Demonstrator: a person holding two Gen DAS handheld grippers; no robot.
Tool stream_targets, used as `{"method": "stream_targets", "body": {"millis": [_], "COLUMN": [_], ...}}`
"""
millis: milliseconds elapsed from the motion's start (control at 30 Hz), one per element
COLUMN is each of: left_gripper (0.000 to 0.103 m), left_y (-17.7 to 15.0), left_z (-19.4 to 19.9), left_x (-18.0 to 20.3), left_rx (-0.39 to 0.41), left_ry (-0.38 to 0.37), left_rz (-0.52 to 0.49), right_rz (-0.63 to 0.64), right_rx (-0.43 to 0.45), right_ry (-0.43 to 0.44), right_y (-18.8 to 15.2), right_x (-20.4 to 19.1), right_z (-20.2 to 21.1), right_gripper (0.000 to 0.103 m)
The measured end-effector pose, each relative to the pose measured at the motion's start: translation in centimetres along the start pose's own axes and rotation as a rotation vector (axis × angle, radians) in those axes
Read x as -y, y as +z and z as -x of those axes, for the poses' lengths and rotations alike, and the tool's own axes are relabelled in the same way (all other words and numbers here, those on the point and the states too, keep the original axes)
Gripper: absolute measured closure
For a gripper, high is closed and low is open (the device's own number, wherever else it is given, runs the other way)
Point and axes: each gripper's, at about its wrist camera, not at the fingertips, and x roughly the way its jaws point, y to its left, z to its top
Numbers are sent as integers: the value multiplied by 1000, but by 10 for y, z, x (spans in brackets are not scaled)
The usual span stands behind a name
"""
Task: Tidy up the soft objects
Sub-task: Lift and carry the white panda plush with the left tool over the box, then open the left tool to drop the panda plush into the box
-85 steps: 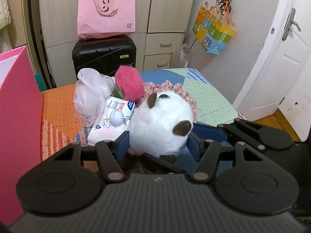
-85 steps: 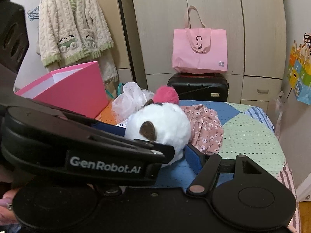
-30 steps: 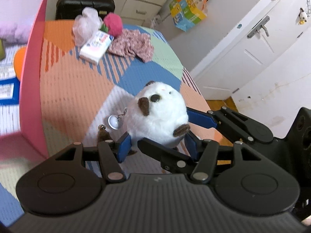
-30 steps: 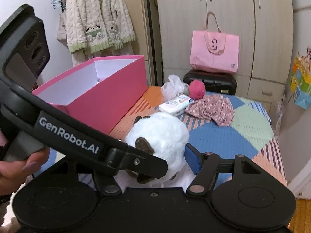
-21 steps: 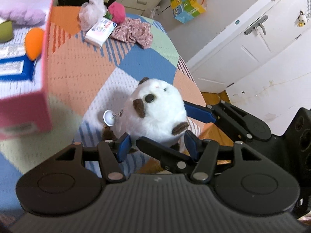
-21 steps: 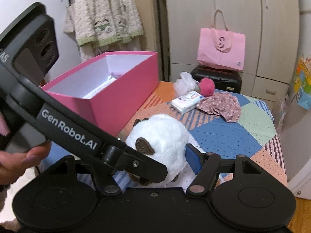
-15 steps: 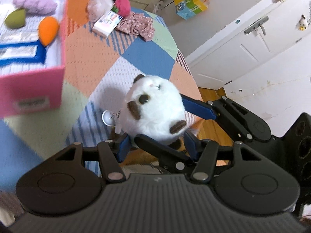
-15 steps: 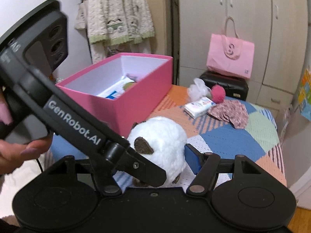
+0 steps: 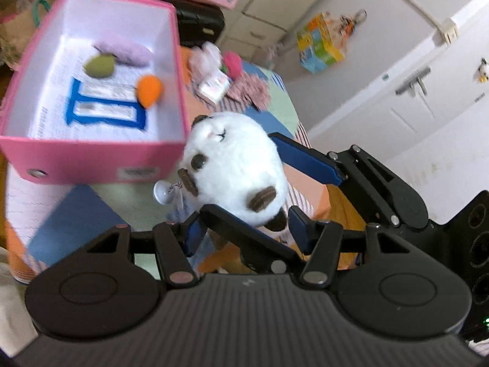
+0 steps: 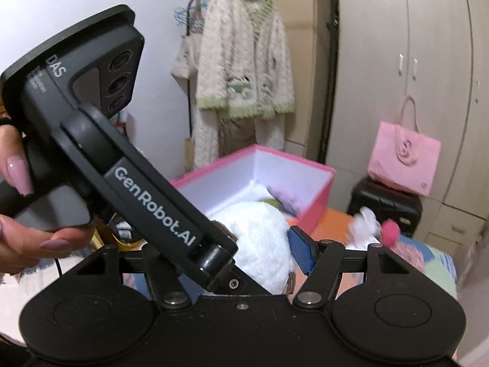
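A round white plush toy with brown ears [image 9: 235, 165] [image 10: 259, 244] hangs in the air, pinched between both grippers. My left gripper [image 9: 244, 232] and my right gripper [image 10: 244, 253] are each shut on it, their blue pads against its sides. The right gripper's blue finger [image 9: 305, 159] shows in the left wrist view. The plush sits just right of the near corner of an open pink box [image 9: 88, 162] [image 10: 321, 183]. The box holds a purple soft item [image 9: 122, 52], a green one [image 9: 99, 65] and an orange one [image 9: 149, 90].
On the patchwork bed beyond lie a tissue pack [image 9: 214, 84], a pink pompom [image 9: 232, 62], a mesh pouf [image 9: 204, 58] and a floral cloth [image 9: 249, 87]. A black suitcase [image 10: 385, 208] with a pink bag [image 10: 403, 162] stands by the wardrobe. A door [image 9: 412, 91] is at the right.
Both grippers have carried the plush up and left towards the pink box, whose inside now fills the left wrist view. Both grips stay shut.
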Motion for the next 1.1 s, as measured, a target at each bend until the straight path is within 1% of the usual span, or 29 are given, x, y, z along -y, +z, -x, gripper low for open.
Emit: {"method": "stream_targets", "body": {"millis": [100, 167, 200, 333, 367, 467, 600, 667, 767, 900, 967, 1033, 1100], "left_gripper": [47, 47, 47, 47, 45, 46, 45, 45, 45, 45, 45, 44, 42], "left_y": [12, 20, 25, 49, 54, 70, 87, 92, 99, 112, 116, 115, 112], "left_z": [14, 22, 26, 37, 39, 36, 21, 16, 7, -5, -10, -13, -15], "left_x": [-11, -14, -17, -34, -39, -55, -83, -93, -105, -122, -129, -133, -135], "left_rx": [49, 96, 113, 165, 174, 190, 187, 195, 205, 165, 147, 135, 130], "left_ry": [36, 93, 110, 141, 145, 162, 169, 181, 222, 225, 230, 241, 254], "left_rz": [12, 0, 1, 18, 22, 29, 65, 75, 67, 90, 109, 102, 87], "right_rz": [-8, -28, -39, -94, -113, -162, -187, -210, -244, -274, -275, -291, -296], "right_rx": [26, 46, 55, 79, 87, 97, 84, 71, 47, -12, -55, -114, -154], "right_ry": [27, 50, 63, 94, 100, 132, 136, 149, 167, 178, 174, 184, 202], "right_y": [13, 21, 26, 39, 42, 46, 46, 44, 43, 43, 47, 50, 49], "right_x": [-3, -3, -3, 1, 3, 11, 15, 19, 26, 31, 34, 36, 36], "right_z": [-13, -23, -29, -54, -62, -82, -114, -128, -152, -174, -185, -196, -201], "right_gripper": [33, 33, 33, 32, 32, 32, 33, 32, 33, 33, 33, 33, 33]}}
